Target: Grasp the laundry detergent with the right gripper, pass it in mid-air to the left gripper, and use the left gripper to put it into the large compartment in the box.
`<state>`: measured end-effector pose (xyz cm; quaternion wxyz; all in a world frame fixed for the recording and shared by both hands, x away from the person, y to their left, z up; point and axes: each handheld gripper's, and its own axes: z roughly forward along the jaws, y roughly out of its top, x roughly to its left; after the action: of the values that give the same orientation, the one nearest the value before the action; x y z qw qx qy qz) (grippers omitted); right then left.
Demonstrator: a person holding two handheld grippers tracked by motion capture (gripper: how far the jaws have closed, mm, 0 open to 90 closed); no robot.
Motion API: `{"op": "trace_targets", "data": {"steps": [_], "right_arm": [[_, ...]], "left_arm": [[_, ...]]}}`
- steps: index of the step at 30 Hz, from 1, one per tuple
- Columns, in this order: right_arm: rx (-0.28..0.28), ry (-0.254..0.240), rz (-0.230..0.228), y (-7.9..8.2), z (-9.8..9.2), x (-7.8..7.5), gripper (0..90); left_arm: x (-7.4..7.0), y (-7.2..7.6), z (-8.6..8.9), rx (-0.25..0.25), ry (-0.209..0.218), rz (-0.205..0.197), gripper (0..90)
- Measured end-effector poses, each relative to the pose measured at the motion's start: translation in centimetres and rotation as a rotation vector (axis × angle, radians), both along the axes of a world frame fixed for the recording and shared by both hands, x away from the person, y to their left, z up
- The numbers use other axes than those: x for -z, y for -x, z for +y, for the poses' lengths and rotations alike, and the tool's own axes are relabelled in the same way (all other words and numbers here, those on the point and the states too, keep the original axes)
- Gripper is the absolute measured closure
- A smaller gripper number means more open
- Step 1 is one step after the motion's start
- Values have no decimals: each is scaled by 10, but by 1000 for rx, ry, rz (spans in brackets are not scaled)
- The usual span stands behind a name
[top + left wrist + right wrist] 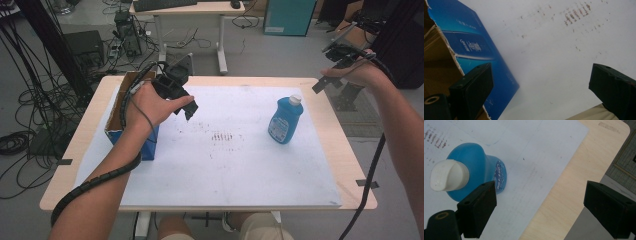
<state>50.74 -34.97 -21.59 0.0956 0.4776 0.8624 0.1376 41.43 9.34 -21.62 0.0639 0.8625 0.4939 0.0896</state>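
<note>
surface (330,145): light wood under stained white sheet | room: cables on floor | blue detergent bottle (285,120): upright, white cap | left hand-held gripper (189,111), right hand-held gripper (325,82): released, empty

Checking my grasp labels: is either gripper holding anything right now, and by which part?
Nothing is held. The left gripper and right gripper both have open, empty jaws; the blue bottle stands untouched on the table.

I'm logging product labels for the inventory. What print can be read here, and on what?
Blue box: white brand lettering on its side, too blurred to read.
Blue bottle: an oval label with print, too small to read.
White sheet: brownish marks, no letters.
No text reads legibly.
</note>
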Motion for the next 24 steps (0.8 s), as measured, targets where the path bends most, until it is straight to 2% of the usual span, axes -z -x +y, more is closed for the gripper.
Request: {"op": "trace_targets", "data": {"steps": [16,24], "right_arm": [[-31,-9,-17,10,-6,3,101],[-32,-43,-45,28,-19,17,89]], "left_arm": [[-4,-3,-4,17,1,-12,61],[-2,-6,-4,31,-5,-6,60]]}}
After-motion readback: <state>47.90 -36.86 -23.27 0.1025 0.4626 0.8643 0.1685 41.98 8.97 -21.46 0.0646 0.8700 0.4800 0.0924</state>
